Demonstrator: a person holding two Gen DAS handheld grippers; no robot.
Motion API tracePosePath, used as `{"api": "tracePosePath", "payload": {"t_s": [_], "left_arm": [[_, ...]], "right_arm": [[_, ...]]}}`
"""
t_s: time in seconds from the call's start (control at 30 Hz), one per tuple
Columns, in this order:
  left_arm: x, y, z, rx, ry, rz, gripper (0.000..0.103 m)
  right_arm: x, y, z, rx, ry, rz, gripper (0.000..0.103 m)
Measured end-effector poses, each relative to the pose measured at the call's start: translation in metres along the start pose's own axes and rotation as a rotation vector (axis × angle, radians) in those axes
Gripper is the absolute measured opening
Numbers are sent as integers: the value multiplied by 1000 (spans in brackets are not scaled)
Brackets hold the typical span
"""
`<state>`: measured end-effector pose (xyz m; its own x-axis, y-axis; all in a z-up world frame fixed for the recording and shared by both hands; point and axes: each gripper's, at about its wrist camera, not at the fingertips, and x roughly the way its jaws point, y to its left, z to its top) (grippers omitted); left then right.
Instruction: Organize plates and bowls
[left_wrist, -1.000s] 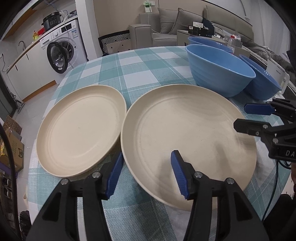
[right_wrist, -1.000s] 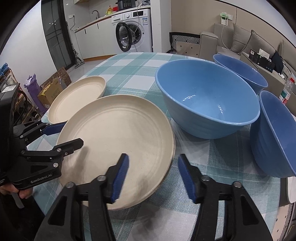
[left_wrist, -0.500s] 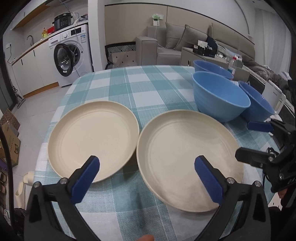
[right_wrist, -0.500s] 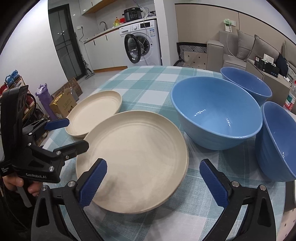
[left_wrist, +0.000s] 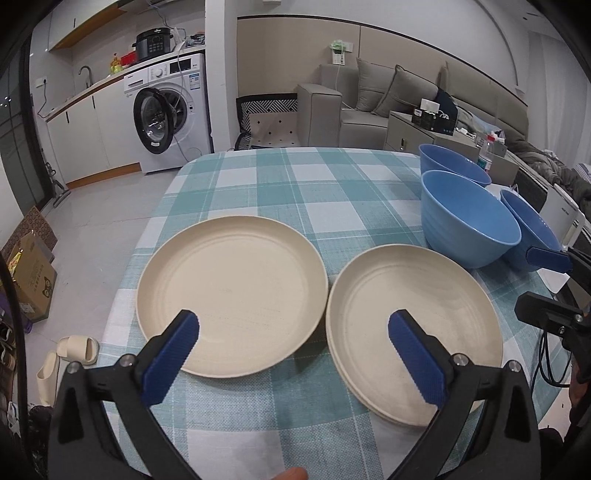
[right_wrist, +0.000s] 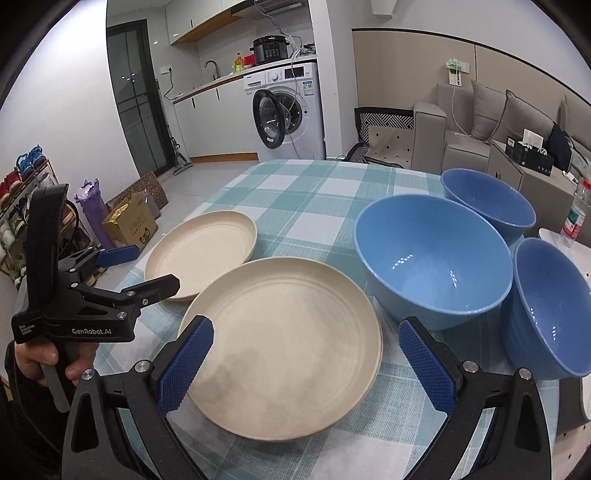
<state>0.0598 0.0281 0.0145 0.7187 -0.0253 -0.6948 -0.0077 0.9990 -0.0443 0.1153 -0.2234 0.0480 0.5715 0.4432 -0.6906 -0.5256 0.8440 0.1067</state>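
Two cream plates lie side by side on the checked tablecloth: the left plate (left_wrist: 232, 291) (right_wrist: 201, 254) and the right plate (left_wrist: 413, 328) (right_wrist: 284, 343), which looks like a stack of two. Three blue bowls stand to the right: a large one (left_wrist: 469, 221) (right_wrist: 432, 258), a far one (left_wrist: 452, 164) (right_wrist: 487, 201) and a near-right one (left_wrist: 532, 229) (right_wrist: 550, 306). My left gripper (left_wrist: 293, 354) is open and empty, above the near edges of both plates. My right gripper (right_wrist: 306, 365) is open and empty, above the near edge of the right plate.
The table (left_wrist: 295, 177) has a teal and white checked cloth. A washing machine (left_wrist: 170, 114), cardboard boxes (left_wrist: 33, 273) and slippers (left_wrist: 70, 354) are on the floor side at left. A sofa (left_wrist: 369, 99) stands behind. A water bottle (right_wrist: 574, 218) stands at far right.
Both grippers opened wide and pulled back and up from the right plate. The plates and bowls stay in place.
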Motion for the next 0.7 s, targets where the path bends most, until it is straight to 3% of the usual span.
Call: {"api": "tracePosePath", "payload": {"t_s": [0.47,0.7], "left_arm": [[-11,34,8,-73,-30,33,103],[-16,54,9,-116,-37,45,103]], "right_arm": [[-6,48,43,-95,-40,-2,102],[-4,56,65,-67,-56,1,102]]}}
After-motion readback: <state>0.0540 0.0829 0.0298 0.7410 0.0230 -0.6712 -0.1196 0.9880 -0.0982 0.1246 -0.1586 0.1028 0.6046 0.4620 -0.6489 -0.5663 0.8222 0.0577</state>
